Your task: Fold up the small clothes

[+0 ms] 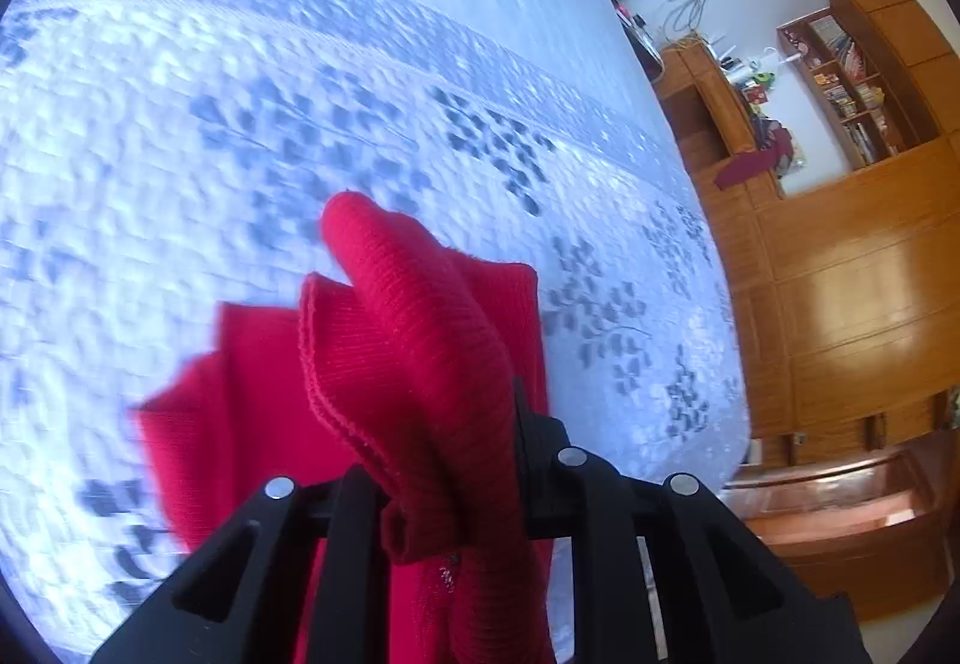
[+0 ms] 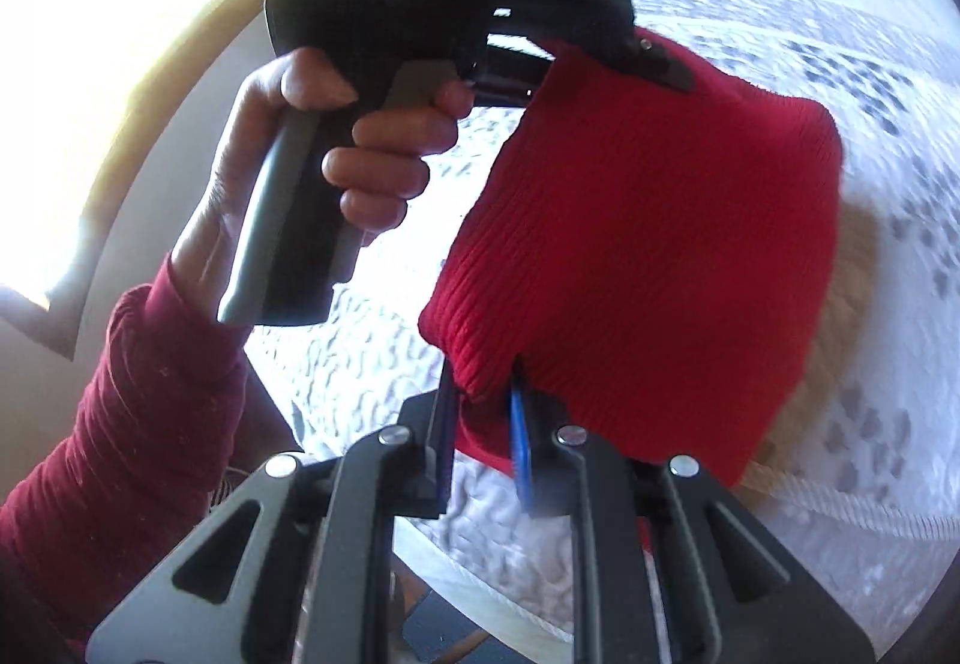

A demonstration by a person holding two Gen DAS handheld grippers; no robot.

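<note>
My left gripper [image 1: 456, 490] is pinched on a bunched fold of the red knit [image 1: 414, 358]; the cloth rises between my fingers [image 1: 540, 460] and stands up in a ribbed hump, with a flatter panel hanging to its left. My right gripper [image 2: 489, 424] is also clamped on the knit [image 2: 648, 244], at a lower corner, with the fabric wedged between the black pad and the blue one [image 2: 521, 442]. The knit hangs as a doubled sheet stretched between both grippers, lifted off the bed [image 1: 300, 93]; I can't tell whether any part of it touches the bed.

In the right view my left hand [image 2: 336, 147] wraps the other gripper's handle, a dark red sleeve [image 2: 120, 424] below it, and that gripper's tip bites the knit's top edge.

Beneath lies the white quilt with grey leaf print. Past the bed's far edge stand a wooden cabinet [image 1: 852, 304] and shelves [image 1: 840, 87]. A bright window [image 2: 90, 63] sits off the bed's other side.
</note>
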